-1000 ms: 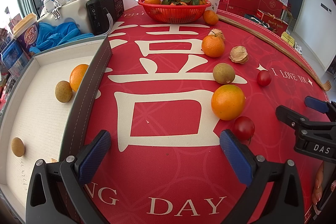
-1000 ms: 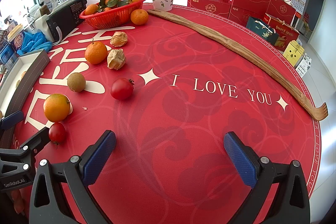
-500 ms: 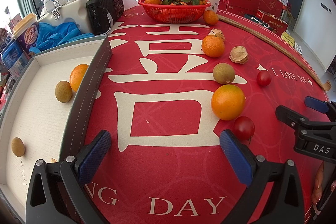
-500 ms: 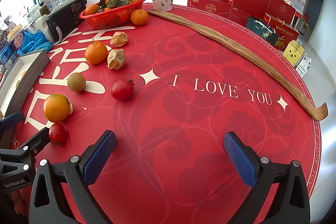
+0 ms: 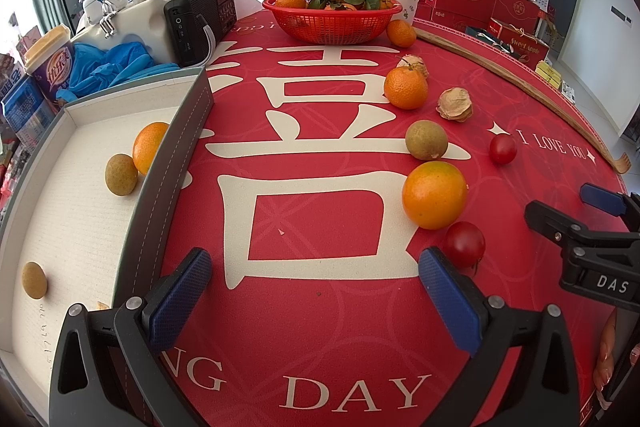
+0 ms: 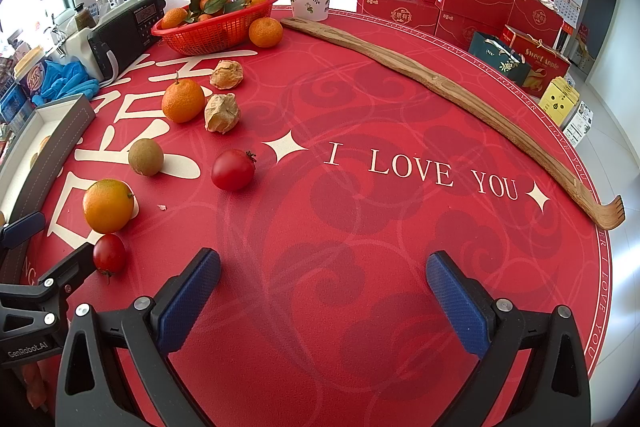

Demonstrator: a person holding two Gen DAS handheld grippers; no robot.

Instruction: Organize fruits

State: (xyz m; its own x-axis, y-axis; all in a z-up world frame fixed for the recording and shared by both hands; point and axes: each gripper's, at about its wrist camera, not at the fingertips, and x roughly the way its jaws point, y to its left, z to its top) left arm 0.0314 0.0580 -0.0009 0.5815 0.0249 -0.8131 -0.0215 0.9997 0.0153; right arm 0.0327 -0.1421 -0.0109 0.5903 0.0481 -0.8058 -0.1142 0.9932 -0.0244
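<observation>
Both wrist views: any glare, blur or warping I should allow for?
Left wrist view: sharp, soft daylight, faint shadows beside the big orange; fisheye bends the tray wall, corners black. Right wrist view: equally sharp; the wooden stick looks strongly bowed, window top left blown out.

A matt, felt-like red cloth [image 6: 360, 211] is covering the table, while a rough-grained wooden back scratcher [image 6: 440, 87] is lying on it. The tomatoes [image 6: 233, 169] are shining glossy beside papery dry husks [image 6: 222, 113], and the red basket [image 5: 332, 21] is looking like meshed plastic.
</observation>
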